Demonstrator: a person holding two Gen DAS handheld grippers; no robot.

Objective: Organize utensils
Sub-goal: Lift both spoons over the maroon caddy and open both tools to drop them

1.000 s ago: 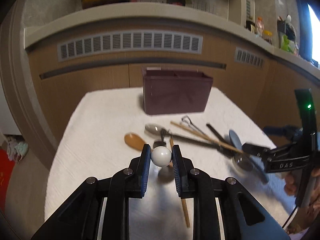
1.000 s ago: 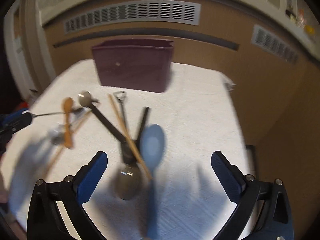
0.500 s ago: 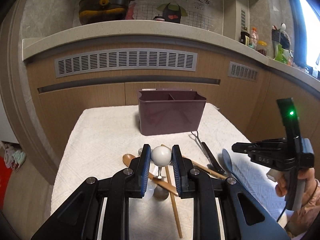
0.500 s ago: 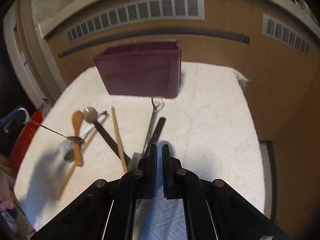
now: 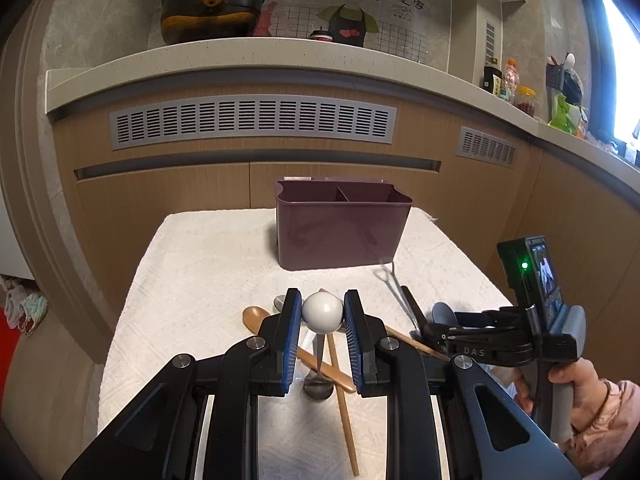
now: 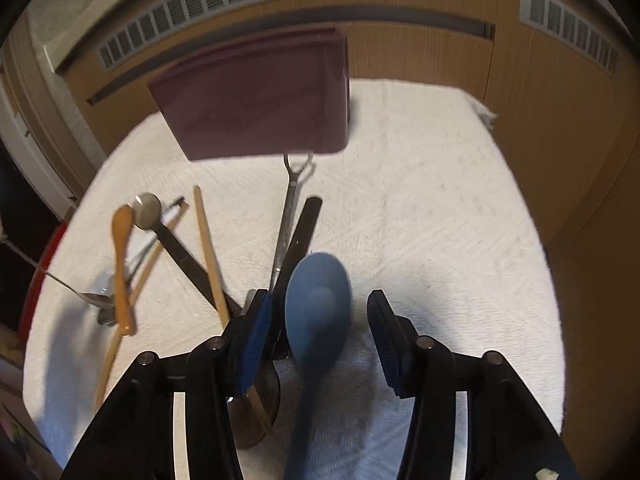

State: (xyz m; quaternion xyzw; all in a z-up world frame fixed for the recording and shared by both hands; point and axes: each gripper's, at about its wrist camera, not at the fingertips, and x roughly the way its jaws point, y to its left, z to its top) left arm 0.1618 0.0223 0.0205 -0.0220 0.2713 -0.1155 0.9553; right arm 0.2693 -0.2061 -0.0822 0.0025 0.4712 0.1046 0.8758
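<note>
My left gripper [image 5: 322,330] is shut on the white ball end of a small metal spoon [image 5: 322,312], which hangs down above the towel; from the right wrist its bowl [image 6: 94,298] shows at the left. My right gripper [image 6: 320,336], also visible from the left wrist [image 5: 430,332], sits low over the pile, its jaws opening. The blue spoon [image 6: 318,304] lies between the pads, which do not touch it. The purple divided caddy [image 5: 344,232] [image 6: 256,96] stands at the far side of the table.
On the white towel [image 5: 208,260] lie a wooden spoon [image 6: 120,240], chopsticks [image 6: 208,248], a black-handled metal spoon [image 6: 146,206], a thin metal tool [image 6: 292,192] and a black handle [image 6: 304,232]. Wooden cabinets stand behind the table. A hand [image 5: 576,392] holds the right gripper.
My left gripper rose a little with the spoon, then stayed still. My right gripper went from wide open to shut, then opened partway as it dropped around the blue spoon.
</note>
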